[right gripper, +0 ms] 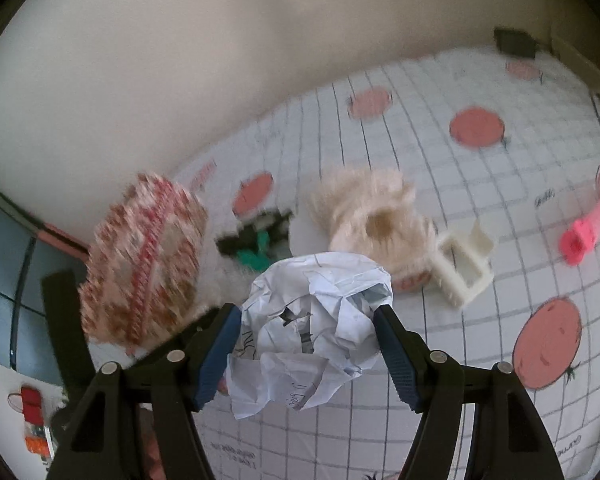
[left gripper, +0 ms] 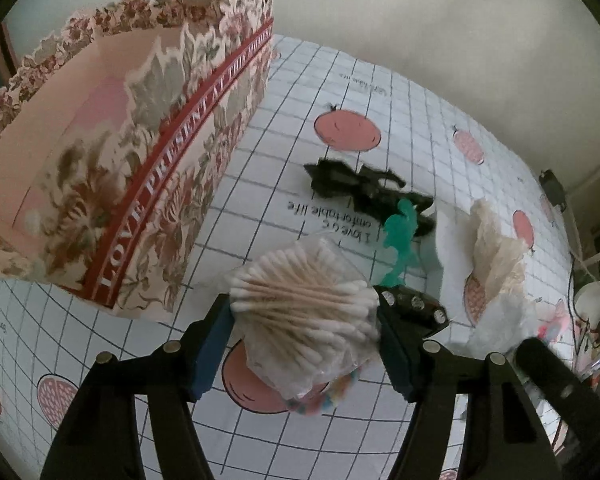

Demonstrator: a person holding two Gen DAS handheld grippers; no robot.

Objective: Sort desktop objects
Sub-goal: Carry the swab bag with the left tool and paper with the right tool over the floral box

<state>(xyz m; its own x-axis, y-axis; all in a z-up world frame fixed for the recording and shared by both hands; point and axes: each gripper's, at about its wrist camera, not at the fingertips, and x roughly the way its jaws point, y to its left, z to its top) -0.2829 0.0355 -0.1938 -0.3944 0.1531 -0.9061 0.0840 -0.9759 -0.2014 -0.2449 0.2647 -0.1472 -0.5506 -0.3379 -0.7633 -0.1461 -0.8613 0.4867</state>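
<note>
Cotton swabs, sticks lying crosswise, sit clamped in left tool; right tool grips crumpled paper.

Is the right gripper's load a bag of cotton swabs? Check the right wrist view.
No: the right gripper is clamped on a crumpled paper ball, its pads pressing both sides.

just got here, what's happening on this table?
A person is sorting desk clutter with two handheld claws. The left claw is shut on a bag of cotton swabs, beside the floral box. The right claw is shut on a crumpled paper ball. Still lying on the checked tablecloth: a white clip, a pink tube, a fluffy beige item and a green-and-black tangle.
</note>
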